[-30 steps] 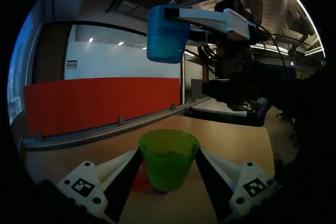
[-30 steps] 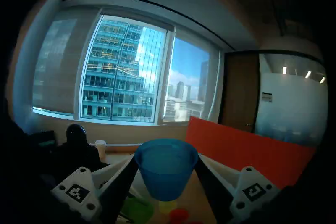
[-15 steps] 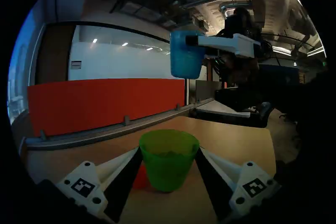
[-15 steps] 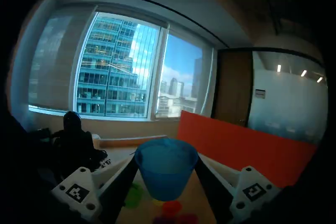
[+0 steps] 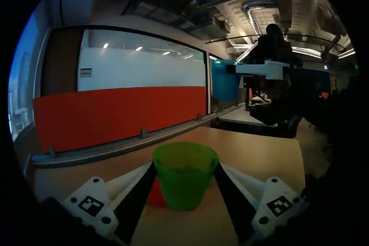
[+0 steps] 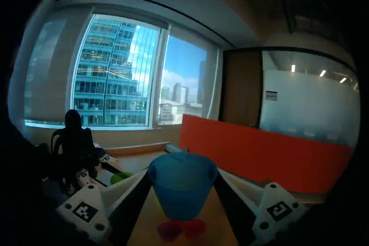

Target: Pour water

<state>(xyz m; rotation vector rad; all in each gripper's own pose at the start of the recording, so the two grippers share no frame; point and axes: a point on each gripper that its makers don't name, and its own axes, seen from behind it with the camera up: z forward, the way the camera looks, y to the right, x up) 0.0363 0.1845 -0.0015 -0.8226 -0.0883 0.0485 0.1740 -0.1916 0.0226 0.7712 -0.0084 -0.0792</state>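
My left gripper (image 5: 185, 168) is shut on a green cup (image 5: 185, 179), held upright just above the wooden table (image 5: 258, 153). A red cup (image 5: 157, 193) stands right behind it. Farther off to the right, my right gripper (image 5: 233, 67) carries a blue cup (image 5: 224, 82) level. In the right gripper view the right gripper (image 6: 182, 177) is shut on that upright blue cup (image 6: 182, 190). Below it stand a pink cup (image 6: 169, 230) and a red cup (image 6: 195, 227). The left gripper (image 6: 110, 170) with the green cup (image 6: 121, 177) is at the left.
An orange partition (image 5: 120, 112) with a metal rail runs along the table's far edge. A person's dark sleeve (image 5: 318, 107) and a chair lie beyond the table's right end. Large windows (image 6: 115, 89) fill the wall behind the left gripper.
The right gripper with the blue cup has come down and drawn away to the right from high above the green cup. The left gripper and green cup have stayed still.
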